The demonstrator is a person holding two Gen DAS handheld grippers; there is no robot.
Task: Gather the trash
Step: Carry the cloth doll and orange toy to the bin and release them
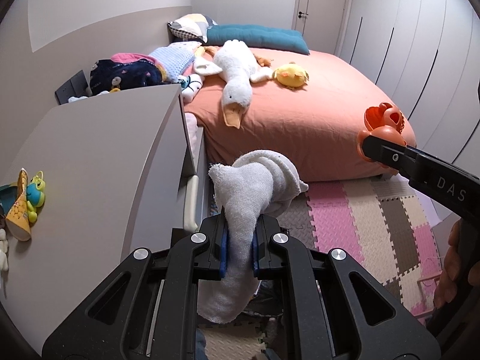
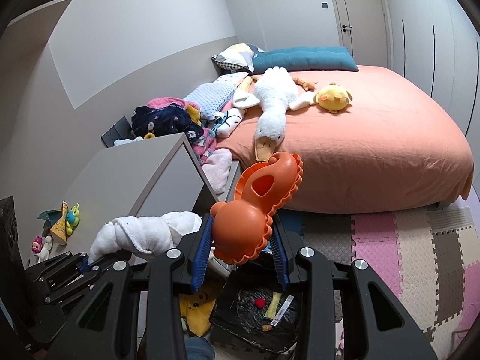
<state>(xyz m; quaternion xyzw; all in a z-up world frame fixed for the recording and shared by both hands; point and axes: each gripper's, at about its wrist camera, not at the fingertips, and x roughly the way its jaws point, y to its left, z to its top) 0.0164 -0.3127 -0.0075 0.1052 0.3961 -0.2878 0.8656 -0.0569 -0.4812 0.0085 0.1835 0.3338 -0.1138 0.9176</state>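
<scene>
L claw [image 1: 239, 253] clamped on white cloth [image 1: 252, 192]; R claw [image 2: 240, 250] clamped on orange toy [image 2: 258, 207], near bed [image 2: 375, 150], w/ black bin [image 2: 258, 309] below.

The right gripper [image 2: 242, 241] clamps an orange plastic toy [image 2: 258, 210] above a black-lined bin [image 2: 255, 315]; the left gripper [image 2: 90, 262] grips a white cloth [image 2: 144, 234].

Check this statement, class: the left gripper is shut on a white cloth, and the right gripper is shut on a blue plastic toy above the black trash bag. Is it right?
One detail is wrong: the plastic toy in the right gripper is orange, not blue, as the right wrist view shows. The left gripper does clamp the white cloth, and the black trash bag lies below.
</scene>
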